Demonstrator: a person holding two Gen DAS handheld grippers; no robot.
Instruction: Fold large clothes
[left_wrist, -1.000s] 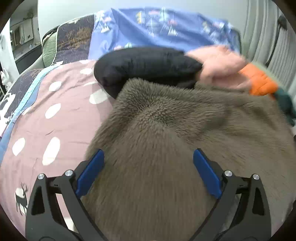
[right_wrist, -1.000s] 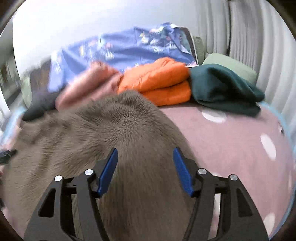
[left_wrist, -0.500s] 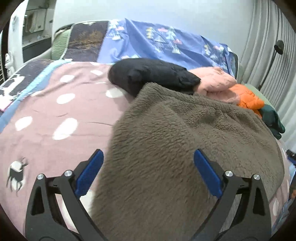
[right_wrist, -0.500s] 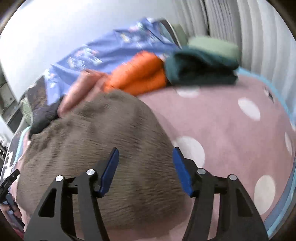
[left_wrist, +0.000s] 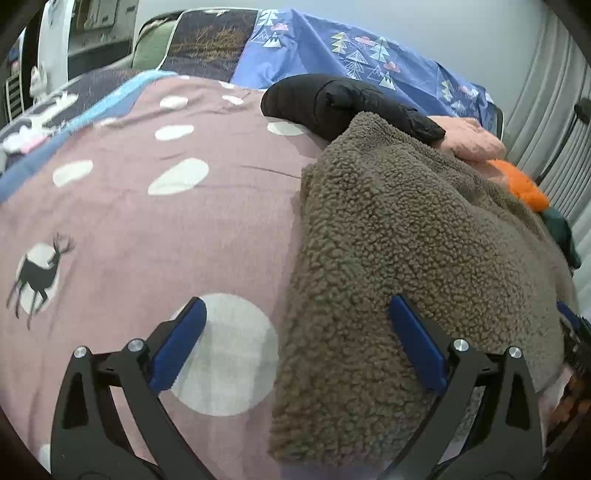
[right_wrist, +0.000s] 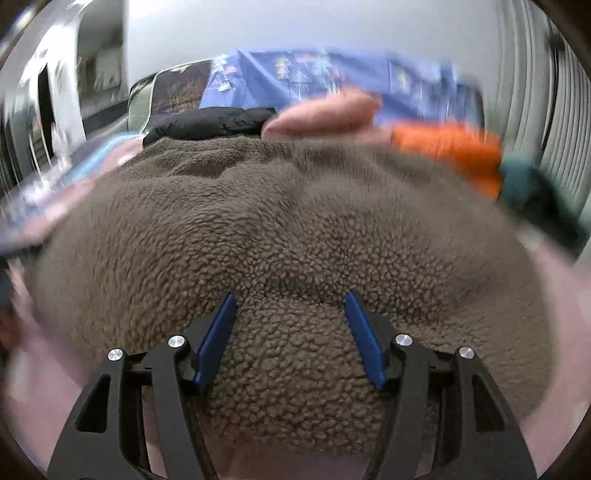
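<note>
A large brown fleece garment (left_wrist: 406, 229) lies spread on a bed under a pink dotted blanket (left_wrist: 147, 221). My left gripper (left_wrist: 295, 301) is open wide and straddles the garment's left edge, one finger over the blanket and the other over the fleece. Nothing is pinched in it. In the right wrist view the same fleece (right_wrist: 295, 206) fills the picture. My right gripper (right_wrist: 291, 295) hovers low over its near middle, open, with pile showing between the blue pads and no grip on it. That view is blurred by motion.
Folded clothes line the far side of the bed: a black jacket (left_wrist: 332, 99), a pink piece (left_wrist: 469, 136), an orange one (left_wrist: 524, 184) and a dark green one (left_wrist: 561, 229). A blue patterned cover (left_wrist: 351, 48) hangs behind them. Curtains stand at the right.
My left gripper has slid left from over the fleece to its left edge. My right gripper has swung from the garment's right edge to over its middle. Both jaws keep their width.
</note>
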